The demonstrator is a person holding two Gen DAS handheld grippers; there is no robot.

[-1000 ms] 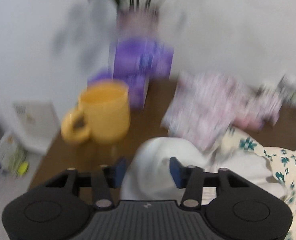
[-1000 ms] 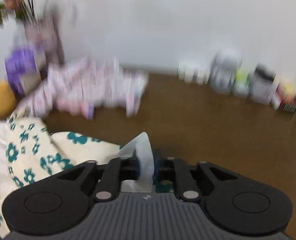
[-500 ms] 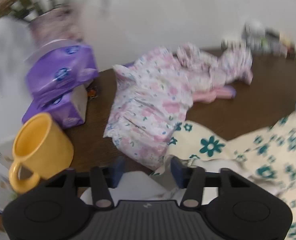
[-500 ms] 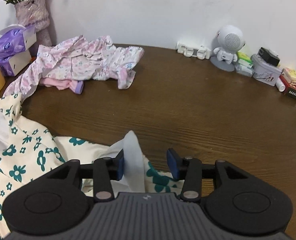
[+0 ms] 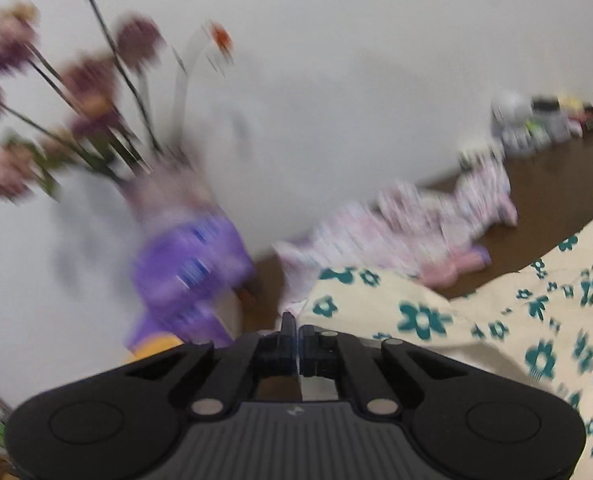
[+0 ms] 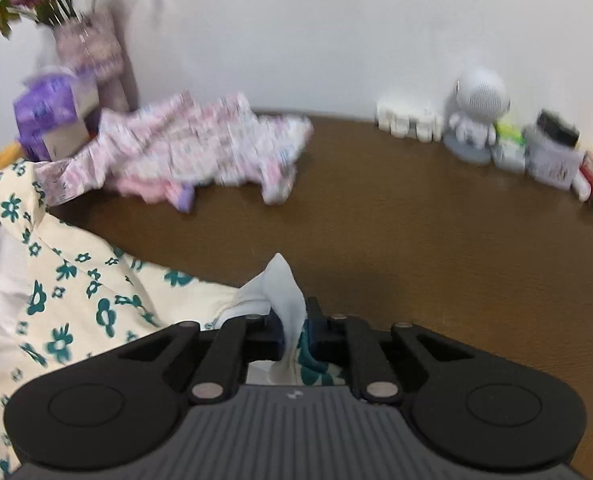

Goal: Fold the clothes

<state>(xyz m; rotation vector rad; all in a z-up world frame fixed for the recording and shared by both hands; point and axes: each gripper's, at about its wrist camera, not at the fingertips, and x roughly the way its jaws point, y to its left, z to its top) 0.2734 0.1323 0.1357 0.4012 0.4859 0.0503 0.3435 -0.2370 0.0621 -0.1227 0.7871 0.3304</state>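
Observation:
A cream garment with teal flowers (image 5: 476, 320) hangs stretched between my two grippers above the brown table (image 6: 416, 240). My left gripper (image 5: 297, 330) is shut, and the garment's edge runs into its jaws from the right. In the right wrist view the same garment (image 6: 76, 300) spreads to the left. A fold of its white lining (image 6: 284, 284) sticks up between the jaws of my right gripper (image 6: 296, 320), which are closing and pinch it. A pink flowered garment (image 6: 184, 148) lies crumpled by the wall.
Purple tissue packs (image 5: 188, 264) and a vase of flowers (image 6: 92, 48) stand at the back left, with a yellow mug (image 5: 156, 344) below them. A white robot figure (image 6: 480, 112) and small boxes (image 6: 552, 156) line the wall at the right.
My left gripper closed from open on the garment's edge, rose and rolled, so its view swung up the wall. The right gripper opened around the white fold, then closed on it again.

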